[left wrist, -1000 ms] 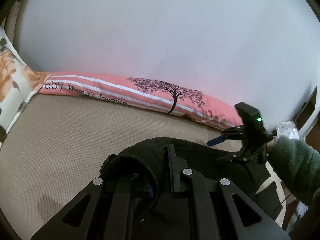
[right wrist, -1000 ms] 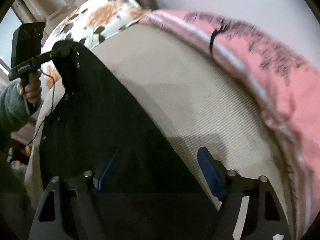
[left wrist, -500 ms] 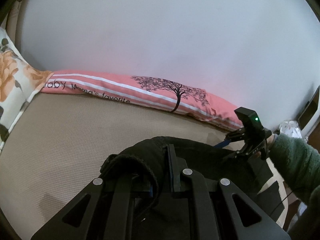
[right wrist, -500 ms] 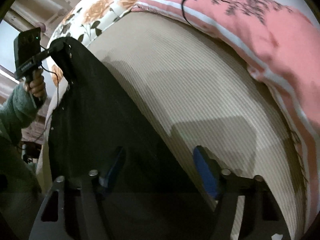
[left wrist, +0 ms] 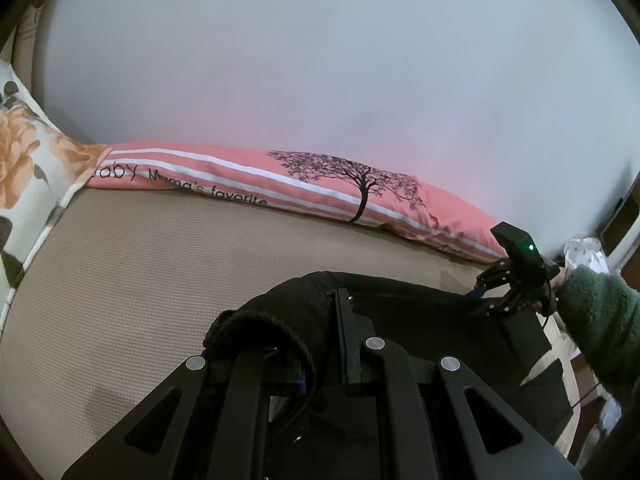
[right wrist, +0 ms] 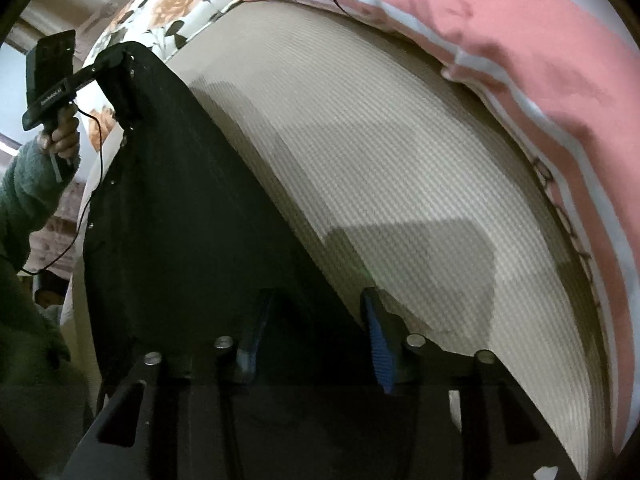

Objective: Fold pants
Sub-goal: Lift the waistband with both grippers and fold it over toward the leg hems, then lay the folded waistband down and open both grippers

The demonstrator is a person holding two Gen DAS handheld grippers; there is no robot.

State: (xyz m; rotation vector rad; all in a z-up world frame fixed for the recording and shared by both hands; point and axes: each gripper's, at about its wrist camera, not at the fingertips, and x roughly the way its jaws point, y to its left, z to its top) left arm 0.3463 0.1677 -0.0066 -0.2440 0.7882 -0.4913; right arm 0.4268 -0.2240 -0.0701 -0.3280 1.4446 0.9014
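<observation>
Pants, black, are pinched at one bunched end between the pressed-together fingers of the left gripper and run rightward from it to the right gripper, whose blue-padded fingers stand spread around the cloth edge without visibly clamping it. Long axis lies gripper to gripper, held above the beige mattress, with the pink pillow beyond. Judged step: stretching the garment before laying; next, the right fingers must close so both ends lower evenly.

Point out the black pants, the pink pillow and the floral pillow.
black pants (right wrist: 180, 220): right wrist view, the flat middle of the cloth.
pink pillow (left wrist: 248, 178): left wrist view, its striped front face.
floral pillow (left wrist: 20, 160): left wrist view, the orange flower print.
</observation>
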